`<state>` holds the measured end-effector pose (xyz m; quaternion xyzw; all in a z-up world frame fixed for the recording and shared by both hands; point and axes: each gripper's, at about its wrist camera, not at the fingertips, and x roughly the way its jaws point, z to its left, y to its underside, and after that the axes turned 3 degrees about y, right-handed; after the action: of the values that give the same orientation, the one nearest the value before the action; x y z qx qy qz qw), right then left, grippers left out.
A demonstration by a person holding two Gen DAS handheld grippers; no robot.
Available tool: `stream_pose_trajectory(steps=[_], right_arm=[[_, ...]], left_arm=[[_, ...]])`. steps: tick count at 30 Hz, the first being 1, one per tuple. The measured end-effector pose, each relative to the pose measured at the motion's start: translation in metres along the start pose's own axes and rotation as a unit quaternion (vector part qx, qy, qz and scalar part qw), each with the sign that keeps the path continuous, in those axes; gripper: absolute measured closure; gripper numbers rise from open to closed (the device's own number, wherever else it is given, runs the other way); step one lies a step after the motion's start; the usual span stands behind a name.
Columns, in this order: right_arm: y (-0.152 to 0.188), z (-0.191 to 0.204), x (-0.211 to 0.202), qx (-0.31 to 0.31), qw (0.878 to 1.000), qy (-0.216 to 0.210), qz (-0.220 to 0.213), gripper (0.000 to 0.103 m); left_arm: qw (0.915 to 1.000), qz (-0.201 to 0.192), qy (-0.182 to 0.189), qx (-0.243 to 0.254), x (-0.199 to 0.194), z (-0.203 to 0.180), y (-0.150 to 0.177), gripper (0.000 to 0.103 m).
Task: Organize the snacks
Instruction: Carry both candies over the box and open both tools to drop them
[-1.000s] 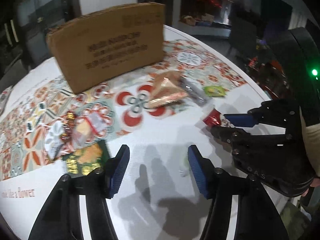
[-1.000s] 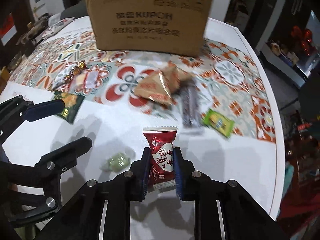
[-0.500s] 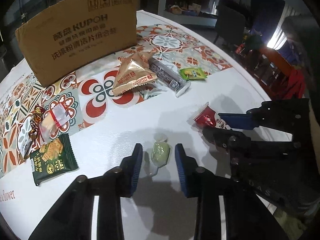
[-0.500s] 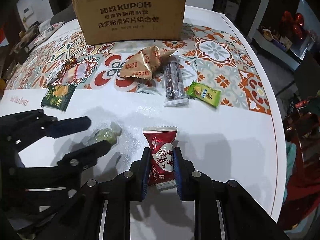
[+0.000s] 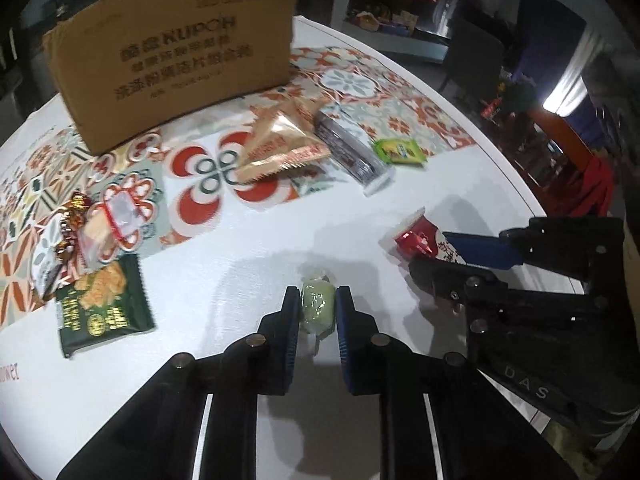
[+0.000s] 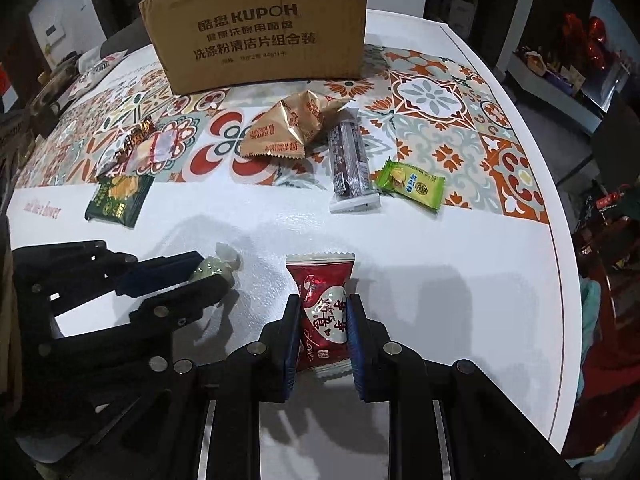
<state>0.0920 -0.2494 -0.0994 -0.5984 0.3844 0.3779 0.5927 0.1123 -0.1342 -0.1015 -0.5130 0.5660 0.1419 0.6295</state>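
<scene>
My left gripper [image 5: 318, 306] is shut on a pale green wrapped candy [image 5: 317, 307] just above the white table; it also shows in the right wrist view [image 6: 210, 269]. My right gripper [image 6: 323, 320] is shut on a red heart-print candy packet [image 6: 322, 304], seen in the left wrist view [image 5: 418, 240] to the right of the left gripper. A brown cardboard box [image 6: 260, 24] stands at the back of the table. Loose snacks lie before it: a gold triangular packet [image 6: 286, 130], a dark bar [image 6: 350, 160], a lime green packet [image 6: 412, 184], a dark green cracker packet [image 6: 118, 196].
A clear-wrapped biscuit with small gold candies [image 6: 150, 146] lies on the patterned cloth [image 6: 432, 100] at the left. The round table's edge [image 6: 560, 264] curves along the right, with dark furniture and red clutter beyond it.
My left gripper moved in over the green candy and closed on it. My right gripper kept its hold on the red packet and barely moved.
</scene>
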Motion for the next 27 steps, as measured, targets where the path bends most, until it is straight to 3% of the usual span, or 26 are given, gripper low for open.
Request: stream_pose_trajectory(steps=[10,27], right_arm=[[-0.025,0.012,-0.017,-0.001,0.999,-0.011,-0.031,0.080],[-0.132,0.030,-0.065,-0.004,0.991,-0.021,-0.131,0.080]], left_arm=[[0.9984,-0.051,-0.021,-0.014,-0.041,0.021,-0.024,0.084],[0.9861,-0.147,-0.075,-0.010,-0.115,0.068,-0.110,0.084]])
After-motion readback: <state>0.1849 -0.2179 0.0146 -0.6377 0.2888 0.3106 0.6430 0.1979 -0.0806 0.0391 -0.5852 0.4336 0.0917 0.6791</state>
